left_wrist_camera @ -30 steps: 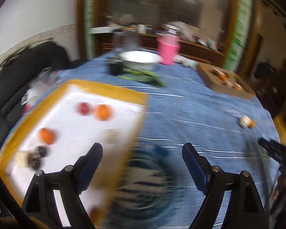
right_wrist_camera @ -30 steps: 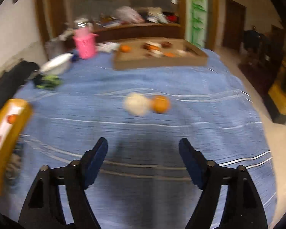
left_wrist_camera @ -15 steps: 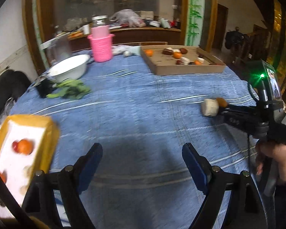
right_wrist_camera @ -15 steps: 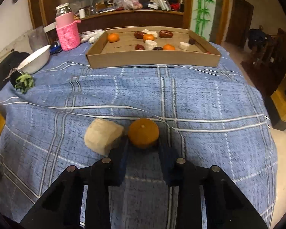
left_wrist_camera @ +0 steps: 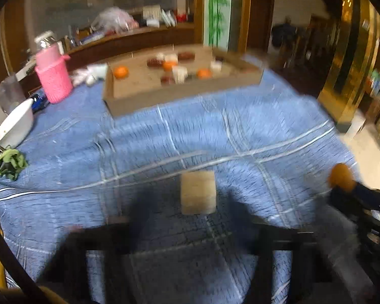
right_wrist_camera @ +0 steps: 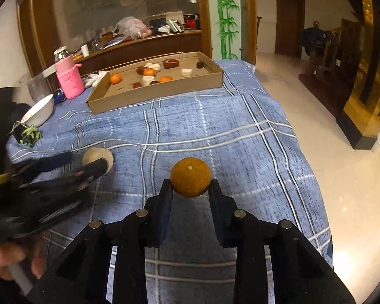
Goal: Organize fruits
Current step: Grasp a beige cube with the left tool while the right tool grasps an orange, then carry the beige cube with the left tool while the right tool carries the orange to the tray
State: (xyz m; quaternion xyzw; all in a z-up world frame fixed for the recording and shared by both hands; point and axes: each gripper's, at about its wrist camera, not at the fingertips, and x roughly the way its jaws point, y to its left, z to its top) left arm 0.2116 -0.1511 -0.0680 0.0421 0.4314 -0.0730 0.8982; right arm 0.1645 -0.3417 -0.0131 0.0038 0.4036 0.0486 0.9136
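Observation:
A mandarin orange (right_wrist_camera: 190, 174) sits between the fingertips of my right gripper (right_wrist_camera: 190, 186), which is shut on it just above the blue checked cloth. A beige block-shaped piece (left_wrist_camera: 197, 192) lies on the cloth. My left gripper (left_wrist_camera: 190, 207) is down around it, its blurred jaws closing, with cloth still showing on both sides of the block. From the right wrist view the left gripper (right_wrist_camera: 88, 162) flanks the same beige piece (right_wrist_camera: 101, 153). The held orange (left_wrist_camera: 340, 177) shows at the right edge of the left wrist view.
A cardboard tray (right_wrist_camera: 152, 98) with oranges, dark red and pale pieces stands at the table's far side. To the left are a pink jar (right_wrist_camera: 69, 81), a white bowl (right_wrist_camera: 39, 112) and green leaves (right_wrist_camera: 30, 135). The table drops to tiled floor (right_wrist_camera: 342, 152) on the right.
My left gripper swung right from the yellow-rimmed tray across the table to the beige block. My right gripper shut on the orange and carried it away from the block.

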